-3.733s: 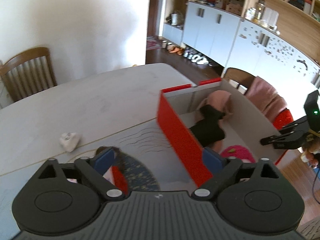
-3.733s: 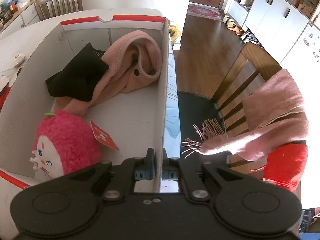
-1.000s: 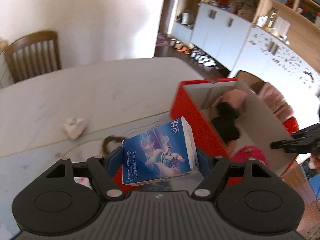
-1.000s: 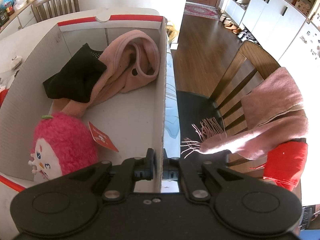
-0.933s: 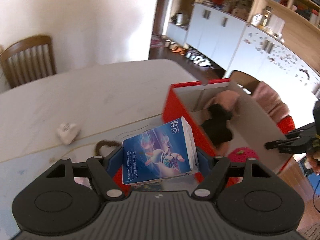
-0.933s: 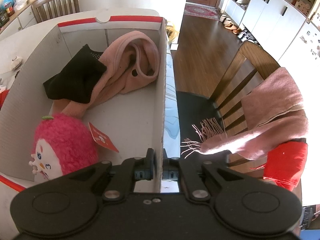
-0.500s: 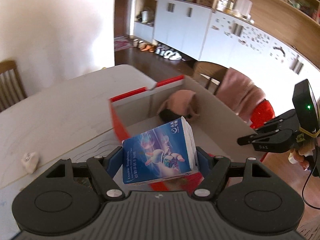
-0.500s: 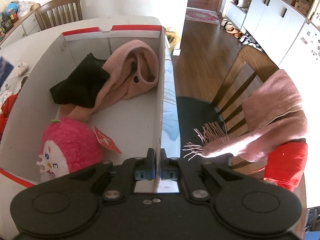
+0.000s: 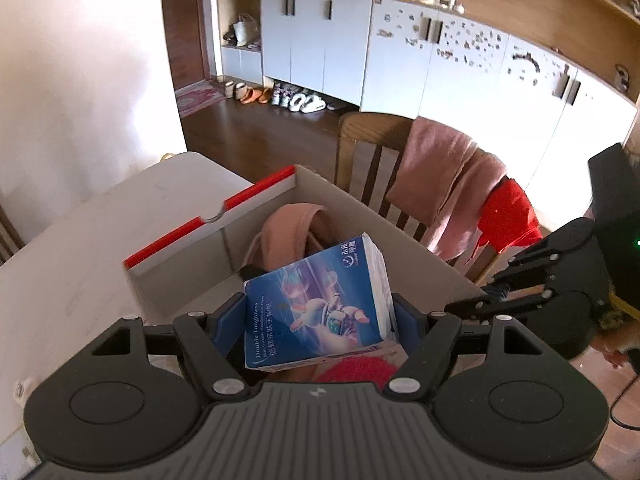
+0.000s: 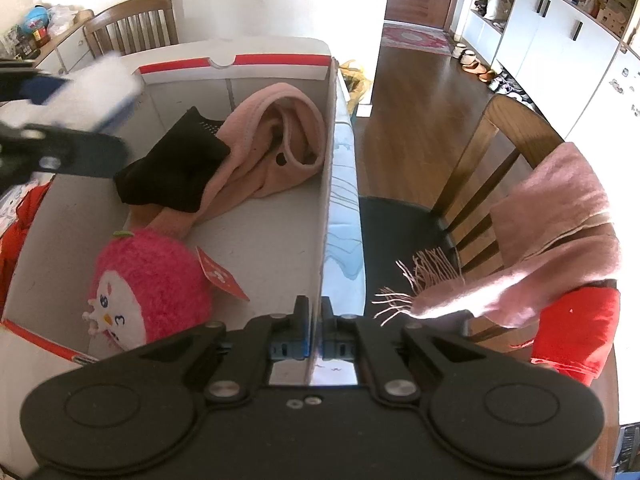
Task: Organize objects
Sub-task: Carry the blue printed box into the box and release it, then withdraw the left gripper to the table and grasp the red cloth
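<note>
My left gripper (image 9: 320,320) is shut on a blue tissue pack (image 9: 320,304) and holds it above the open cardboard box (image 9: 208,220). The pack and left gripper show blurred at the upper left of the right wrist view (image 10: 80,92). My right gripper (image 10: 315,328) is shut on the box's right wall (image 10: 326,184). Inside the box lie a pink garment (image 10: 276,136), a black cloth (image 10: 176,164) and a pink plush toy (image 10: 148,284) with a red tag.
The box stands on a white table (image 9: 80,240). A wooden chair (image 10: 500,160) draped with a pink scarf (image 10: 560,216) and red cloth (image 10: 576,328) stands right of the box. Another chair (image 10: 132,28) is at the table's far end. A small white object (image 9: 24,386) lies on the table.
My left gripper closed on the tissue pack, lifted it and carried it right, over the box. My right gripper has kept its hold on the box wall.
</note>
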Action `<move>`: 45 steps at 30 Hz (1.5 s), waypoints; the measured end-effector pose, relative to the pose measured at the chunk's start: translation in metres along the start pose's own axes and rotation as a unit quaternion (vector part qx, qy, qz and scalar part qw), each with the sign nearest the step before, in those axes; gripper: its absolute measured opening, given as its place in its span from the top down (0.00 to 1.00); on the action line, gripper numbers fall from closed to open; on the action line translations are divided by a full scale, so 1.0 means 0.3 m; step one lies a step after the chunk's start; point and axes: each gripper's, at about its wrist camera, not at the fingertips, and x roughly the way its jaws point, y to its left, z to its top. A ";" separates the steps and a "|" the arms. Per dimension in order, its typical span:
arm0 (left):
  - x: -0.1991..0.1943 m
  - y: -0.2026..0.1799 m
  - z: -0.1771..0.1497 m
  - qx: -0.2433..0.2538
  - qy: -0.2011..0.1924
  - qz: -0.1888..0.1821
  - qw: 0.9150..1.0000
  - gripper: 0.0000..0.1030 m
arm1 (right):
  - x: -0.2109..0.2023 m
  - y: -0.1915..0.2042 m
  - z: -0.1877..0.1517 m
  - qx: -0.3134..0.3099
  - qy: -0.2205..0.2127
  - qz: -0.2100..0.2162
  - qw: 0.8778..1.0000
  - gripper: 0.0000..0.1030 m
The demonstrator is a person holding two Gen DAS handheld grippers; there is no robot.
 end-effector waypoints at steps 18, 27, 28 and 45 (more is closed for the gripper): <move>0.310 -0.069 0.069 0.006 0.081 -0.023 0.996 0.26 | -0.001 -0.016 -0.001 -0.009 0.001 0.021 1.000 0.95; 0.375 -0.039 0.020 -0.008 0.113 -0.021 0.993 0.26 | 0.003 -0.020 0.001 -0.016 0.002 0.028 0.999 0.94; 0.374 -0.034 0.016 -0.010 0.114 -0.024 0.993 0.26 | 0.003 -0.019 0.001 -0.016 0.002 0.029 0.999 0.94; 0.277 -0.001 0.000 -0.040 0.079 -0.041 0.995 0.13 | 0.009 -0.021 0.000 -0.008 0.005 0.025 1.000 0.95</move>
